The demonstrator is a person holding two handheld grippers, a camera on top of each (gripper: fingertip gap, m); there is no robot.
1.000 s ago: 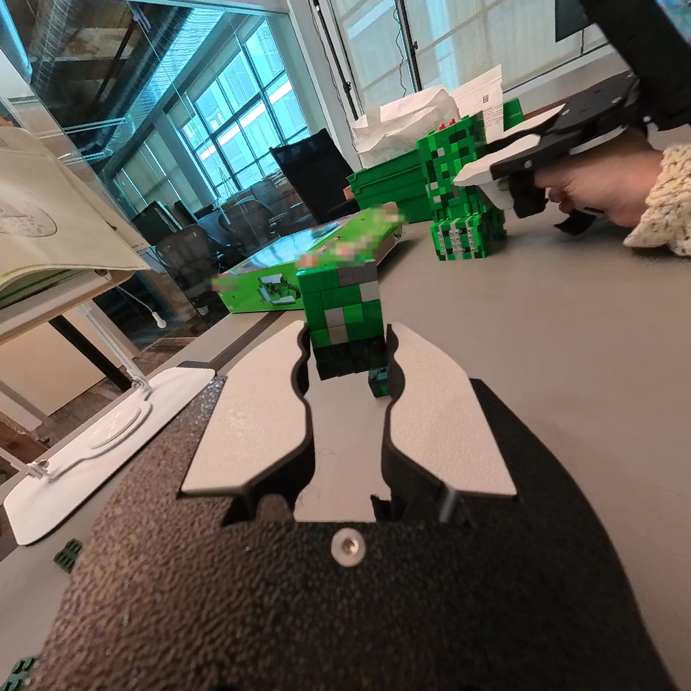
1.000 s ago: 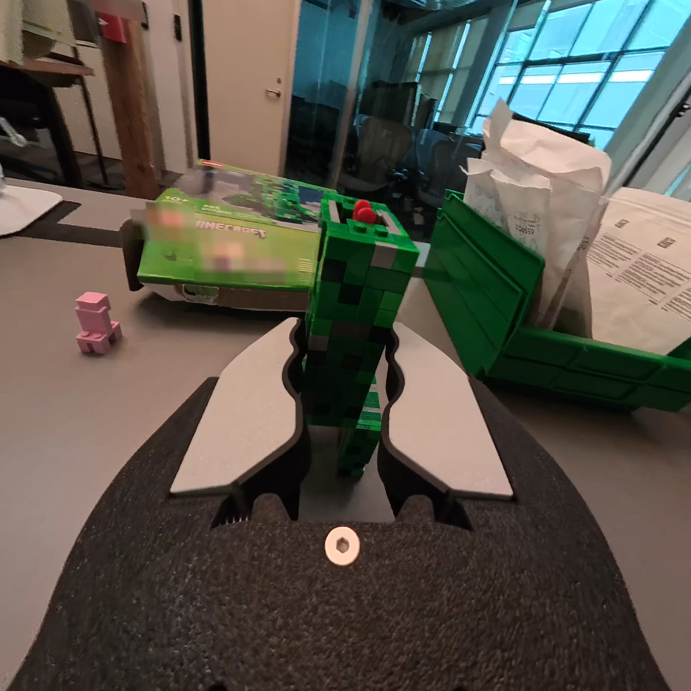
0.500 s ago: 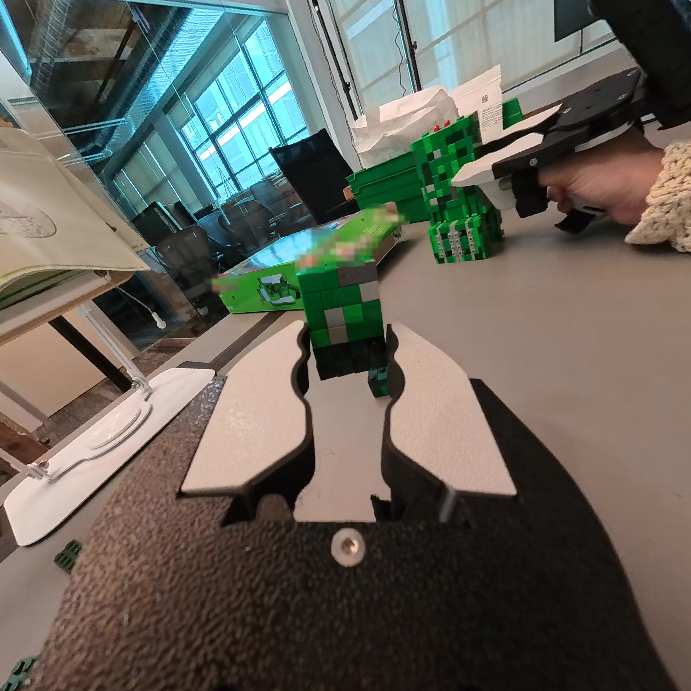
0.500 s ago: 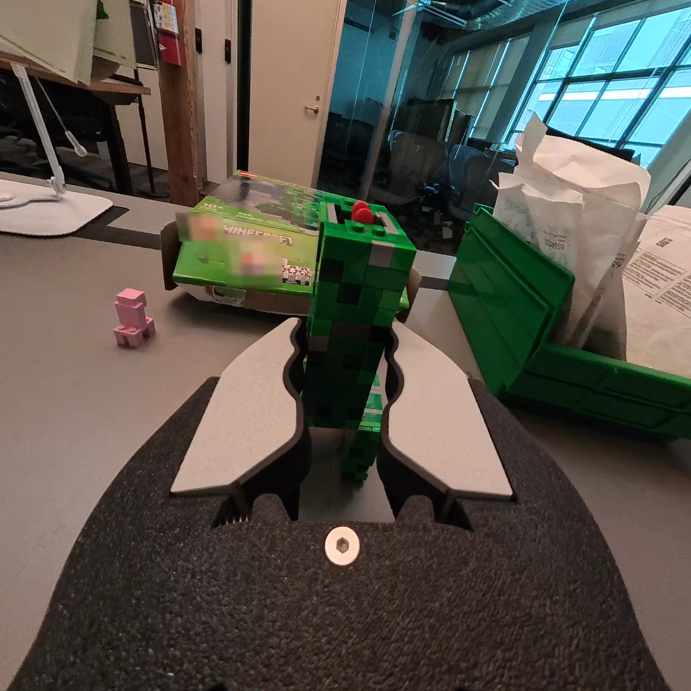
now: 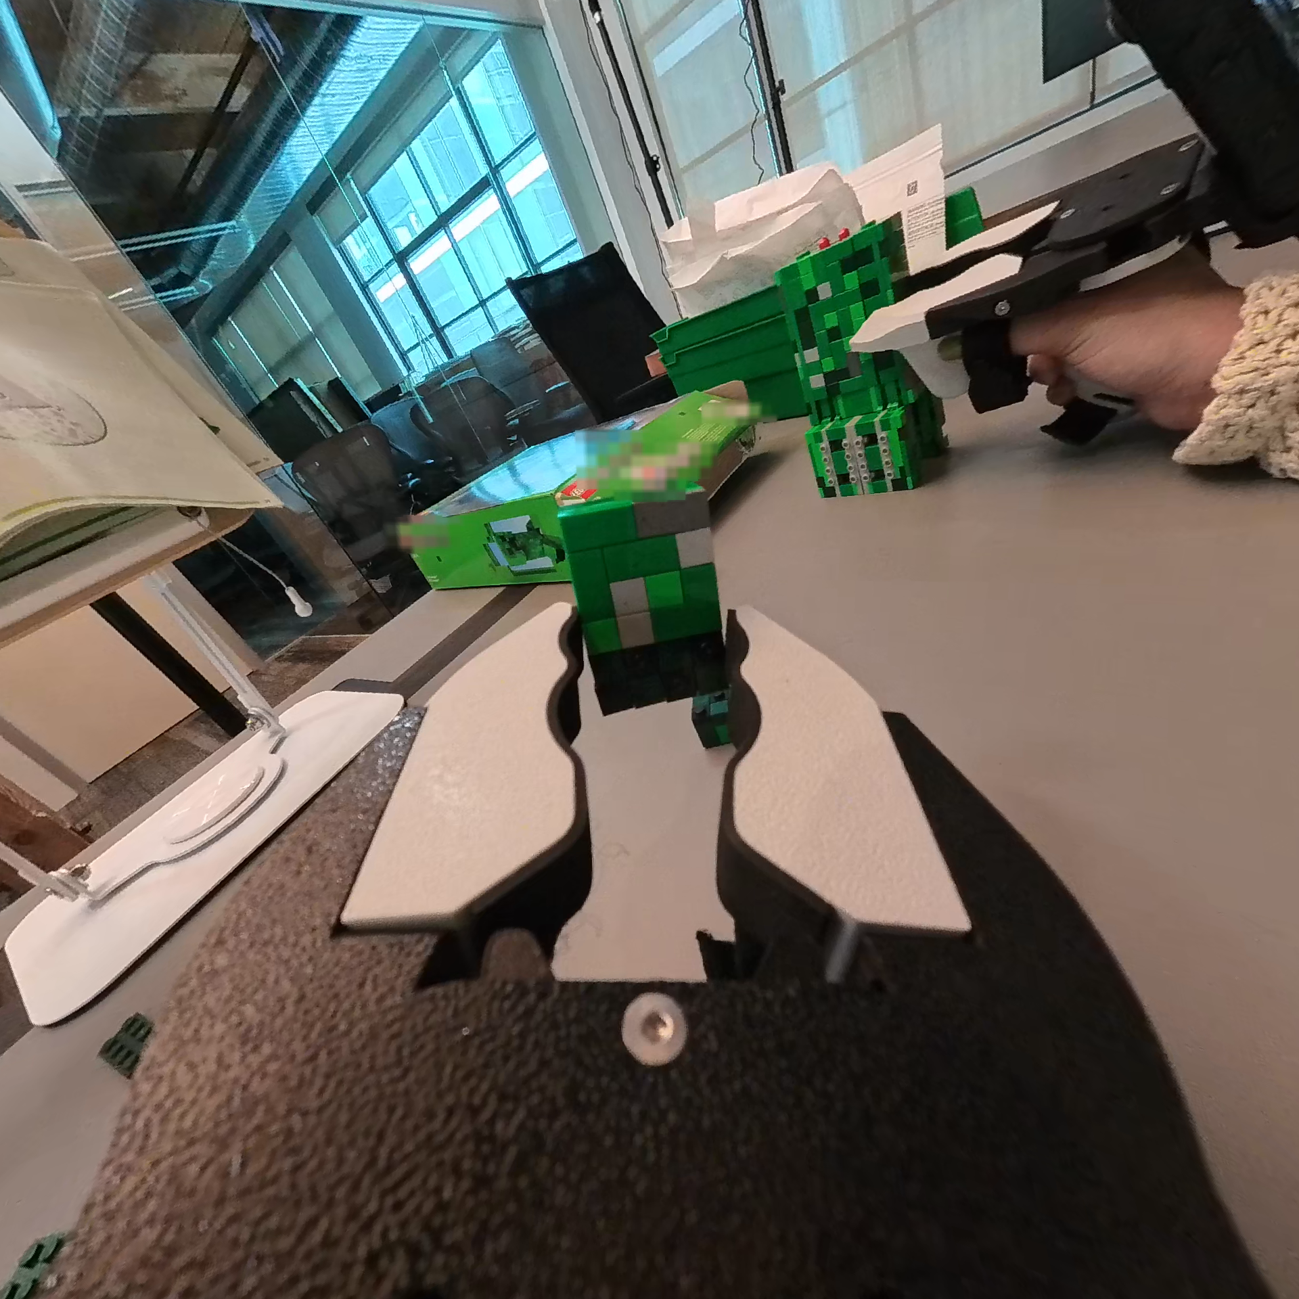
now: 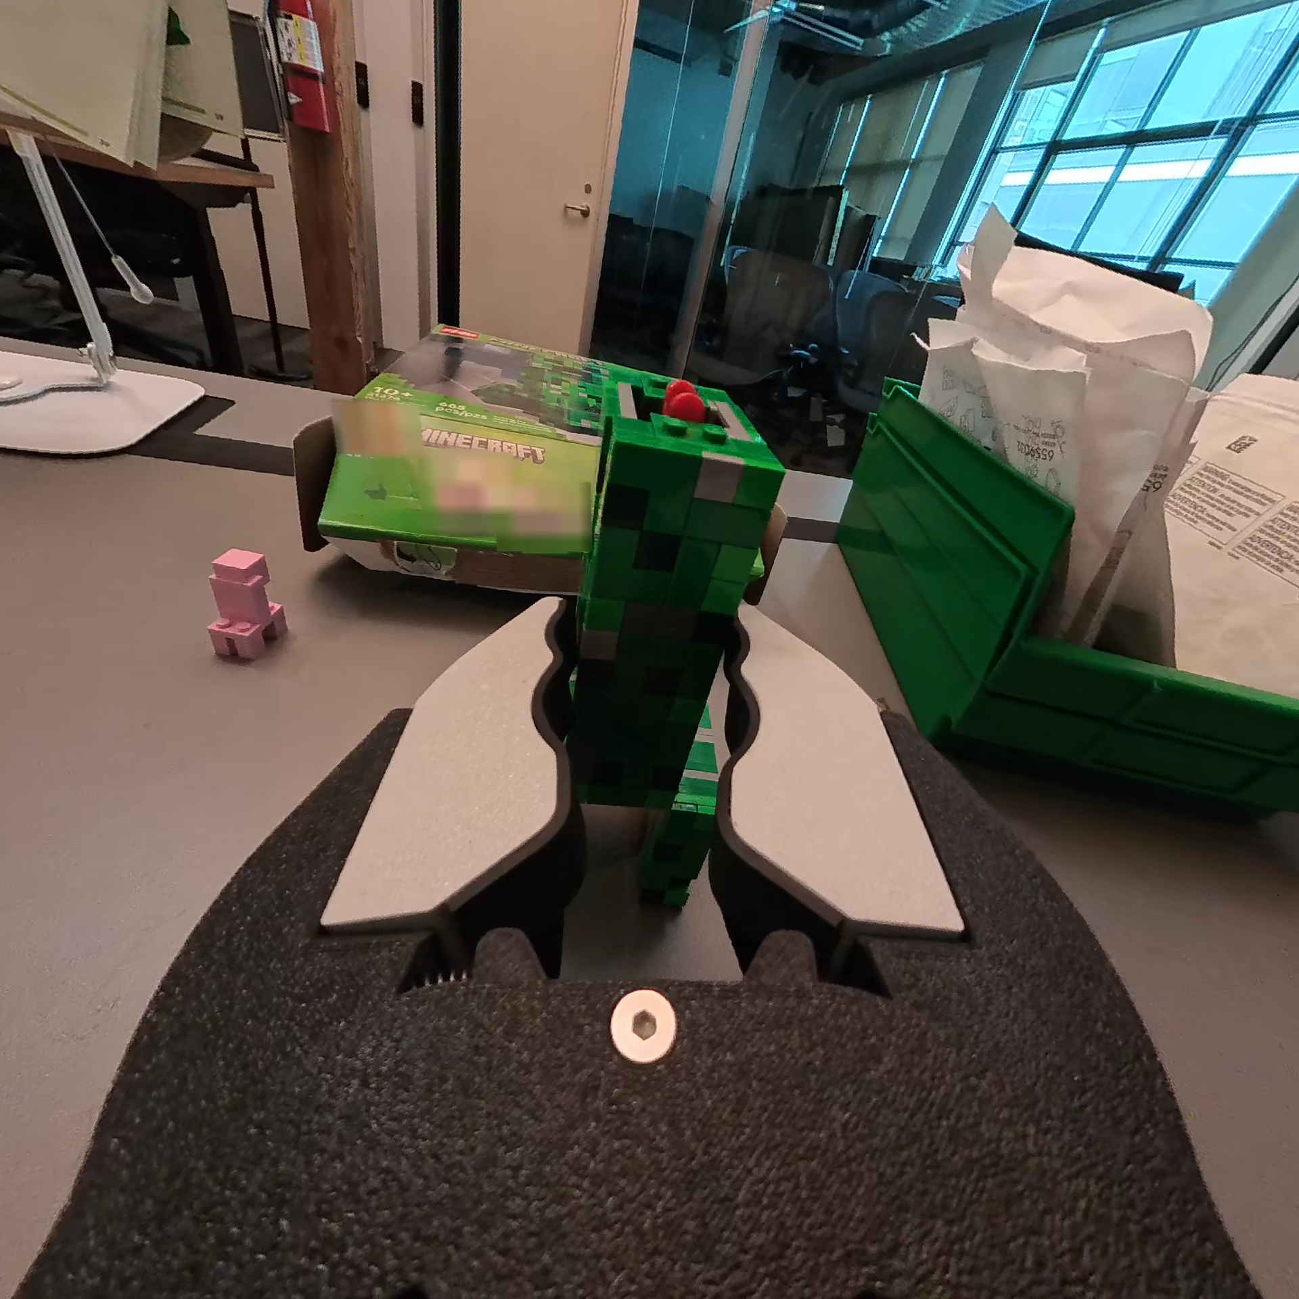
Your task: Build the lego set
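My left gripper point(image 5: 654, 632) is shut on a green, grey and black brick block point(image 5: 643, 583) and holds it upright just above the grey table. My right gripper point(image 6: 647, 632) is shut on the tall green brick body point(image 6: 668, 597), which has red studs on top. In the left wrist view that body point(image 5: 854, 372) stands on its feet at the far right of the table, with the right gripper point(image 5: 907, 309) and a hand around its middle.
A green set box point(image 6: 457, 492) lies behind the body. A pink brick figure point(image 6: 242, 604) stands to the left. Green trays point(image 6: 984, 632) with white paper bags point(image 6: 1068, 422) are at the right. A white stand base point(image 5: 169, 836) and loose green pieces point(image 5: 126, 1044) lie at the left. The left gripper's tips are roughly 30 cm from the right gripper's.
The right gripper has moved left with the green body, toward the set box and the left gripper. The left gripper has held still with its block.
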